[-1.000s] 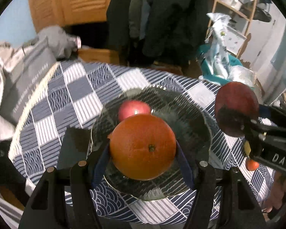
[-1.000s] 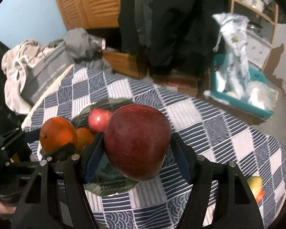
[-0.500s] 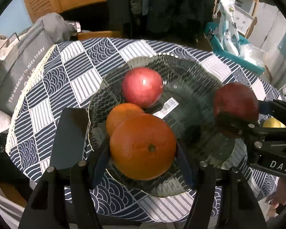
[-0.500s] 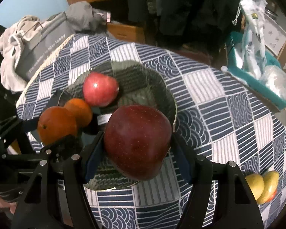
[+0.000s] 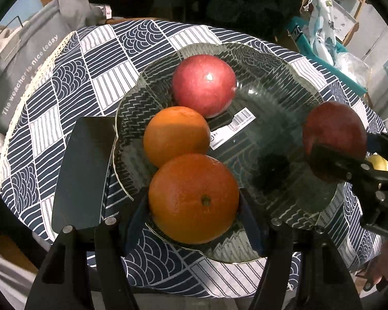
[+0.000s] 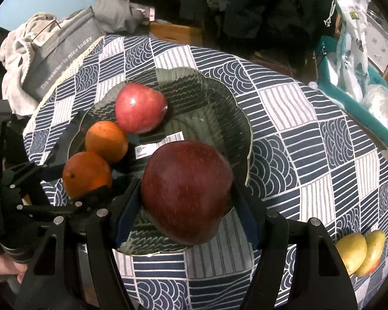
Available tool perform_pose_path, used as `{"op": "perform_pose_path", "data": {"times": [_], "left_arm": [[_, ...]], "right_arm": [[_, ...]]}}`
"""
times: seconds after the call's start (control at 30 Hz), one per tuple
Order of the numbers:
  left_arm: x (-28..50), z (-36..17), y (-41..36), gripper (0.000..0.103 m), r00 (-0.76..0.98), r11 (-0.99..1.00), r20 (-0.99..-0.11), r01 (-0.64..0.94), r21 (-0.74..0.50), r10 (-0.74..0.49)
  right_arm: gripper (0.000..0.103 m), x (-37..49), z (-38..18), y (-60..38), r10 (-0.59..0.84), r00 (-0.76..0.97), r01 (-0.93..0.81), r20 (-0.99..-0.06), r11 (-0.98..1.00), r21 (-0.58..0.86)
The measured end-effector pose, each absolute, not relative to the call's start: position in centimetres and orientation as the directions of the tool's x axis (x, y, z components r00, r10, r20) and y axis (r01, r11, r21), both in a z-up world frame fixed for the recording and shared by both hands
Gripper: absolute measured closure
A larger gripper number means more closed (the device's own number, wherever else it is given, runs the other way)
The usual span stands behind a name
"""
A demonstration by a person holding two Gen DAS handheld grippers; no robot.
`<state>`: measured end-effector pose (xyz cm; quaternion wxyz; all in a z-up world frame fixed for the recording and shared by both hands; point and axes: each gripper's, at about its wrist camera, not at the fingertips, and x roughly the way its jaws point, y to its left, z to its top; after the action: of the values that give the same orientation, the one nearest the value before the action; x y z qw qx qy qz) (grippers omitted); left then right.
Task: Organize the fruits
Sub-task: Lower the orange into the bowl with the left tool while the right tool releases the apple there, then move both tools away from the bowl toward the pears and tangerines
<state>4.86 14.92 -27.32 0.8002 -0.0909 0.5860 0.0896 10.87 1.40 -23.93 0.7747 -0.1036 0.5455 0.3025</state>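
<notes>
A dark glass plate (image 5: pixel 276 77) (image 6: pixel 219 95) sits on the patterned table. On it lie a red apple (image 5: pixel 204 85) (image 6: pixel 139 107) and a small orange (image 5: pixel 176 134) (image 6: pixel 106 140). My left gripper (image 5: pixel 194 206) is shut on a large orange (image 5: pixel 194 199) (image 6: pixel 86 173) just above the plate's near rim. My right gripper (image 6: pixel 186 196) is shut on a dark red apple (image 6: pixel 186 191) (image 5: pixel 333 131) over the plate's near right side.
A dark flat card (image 5: pixel 82 173) lies left of the plate. Two yellow mangoes (image 6: pixel 359 250) lie at the table's right edge. A grey bag (image 6: pixel 62 54) and laundry sit beyond the table's left; a teal bin (image 6: pixel 354 100) with plastic bags stands at the right.
Both grippers have moved forward and down over the plate with their fruits still held. The plate and its fruits now look closer and larger.
</notes>
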Motion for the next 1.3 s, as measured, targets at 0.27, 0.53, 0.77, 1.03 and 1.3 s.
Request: {"op": "perform_pose_path", "data": {"times": [0.27, 0.53, 0.77, 1.03, 1.3], "left_arm": [[5.0, -26.9, 14.5, 0.030, 0.309, 0.971, -0.950, -0.236, -0.038, 0.038], [4.9, -25.1, 13.6, 0.023, 0.363, 0.977, -0.929, -0.215, -0.009, 0.071], [4.9, -22.6, 12.2, 0.023, 0.422, 0.982, -0.904, -0.186, -0.015, 0.066], [4.4, -19.5, 10.8, 0.023, 0.481, 0.985, -0.876, -0.163, -0.064, 0.023], [3.5, -15.8, 9.7, 0.023, 0.558, 0.986, -0.830, -0.140, -0.090, 0.003]], "right_arm": [[0.033, 11.7, -23.7, 0.5, 0.383, 0.202, -0.553, -0.902, 0.804, 0.218], [0.033, 11.4, -22.9, -0.2, 0.382, 0.228, -0.543, -0.896, 0.814, 0.209], [0.033, 11.0, -20.3, -1.5, 0.375, 0.301, -0.530, -0.877, 0.830, 0.174], [0.033, 10.1, -16.7, -4.0, 0.357, 0.431, -0.492, -0.829, 0.863, 0.116], [0.033, 9.1, -12.8, -7.6, 0.362, 0.525, -0.430, -0.771, 0.894, 0.126]]}}
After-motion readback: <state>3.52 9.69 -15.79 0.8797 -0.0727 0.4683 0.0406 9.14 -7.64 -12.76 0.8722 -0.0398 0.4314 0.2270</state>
